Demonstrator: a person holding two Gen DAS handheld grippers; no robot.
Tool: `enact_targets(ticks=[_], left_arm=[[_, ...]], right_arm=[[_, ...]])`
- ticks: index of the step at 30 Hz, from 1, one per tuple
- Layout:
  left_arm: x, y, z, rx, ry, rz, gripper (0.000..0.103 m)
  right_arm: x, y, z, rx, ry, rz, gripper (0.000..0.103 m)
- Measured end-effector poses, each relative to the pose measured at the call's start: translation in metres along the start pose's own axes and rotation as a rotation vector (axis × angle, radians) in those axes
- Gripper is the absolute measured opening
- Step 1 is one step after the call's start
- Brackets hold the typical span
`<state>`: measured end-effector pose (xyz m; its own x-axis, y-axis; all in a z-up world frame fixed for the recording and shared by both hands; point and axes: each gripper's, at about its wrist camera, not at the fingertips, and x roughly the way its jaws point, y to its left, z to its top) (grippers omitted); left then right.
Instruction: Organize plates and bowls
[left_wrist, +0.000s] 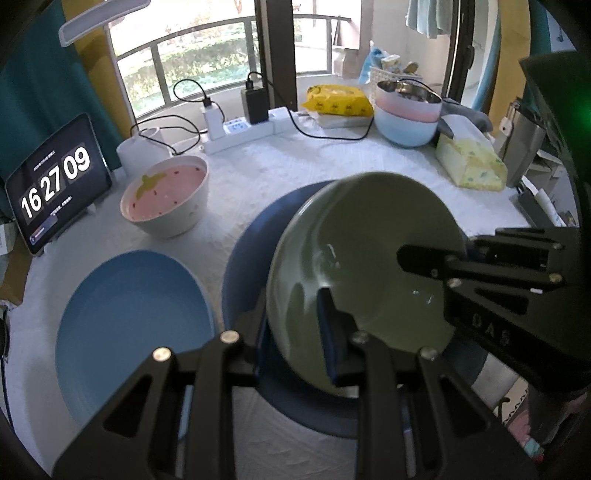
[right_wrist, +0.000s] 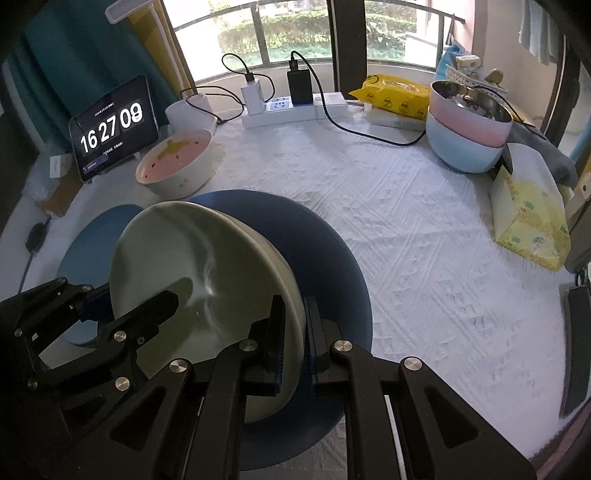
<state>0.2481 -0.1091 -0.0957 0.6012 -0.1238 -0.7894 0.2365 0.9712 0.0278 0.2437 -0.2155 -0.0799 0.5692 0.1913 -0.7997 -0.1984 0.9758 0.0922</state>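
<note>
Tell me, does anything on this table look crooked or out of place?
Yes: the green bowl sits tilted rather than flat, over the dark blue plate. The left tool and right tool each pinch its rim on opposite sides. Nothing looks spilled or broken; the strawberry bowl stands upright.

Left gripper (left_wrist: 295, 332) tilts steeply down, jaws nearly closed, clamped on the near-left rim of the green bowl (left_wrist: 369, 258), one pad inside, one outside. Right gripper (right_wrist: 293, 332) tilts down likewise, jaws narrow, pinching the bowl's near-right rim. Both reach in from the near side, w/ the bowl tipped between them.
</note>
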Motion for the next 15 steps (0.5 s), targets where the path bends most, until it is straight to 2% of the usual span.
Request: enact_targets(ticks=[12, 15], left_arm=[[-0.0030, 0.0003, -0.0048, -0.001, 0.006, -0.010, 0.027], [-0.0075, 0.0024, -0.0059, -0.012, -0.008, 0.000, 0.027]], right_arm=[[-0.0009, 0.0015, 0.0002, -0.012, 0.012, -0.010, 0.014], [-0.0064, 0.0008, 0.0021, -0.011, -0.008, 0.002, 0.019]])
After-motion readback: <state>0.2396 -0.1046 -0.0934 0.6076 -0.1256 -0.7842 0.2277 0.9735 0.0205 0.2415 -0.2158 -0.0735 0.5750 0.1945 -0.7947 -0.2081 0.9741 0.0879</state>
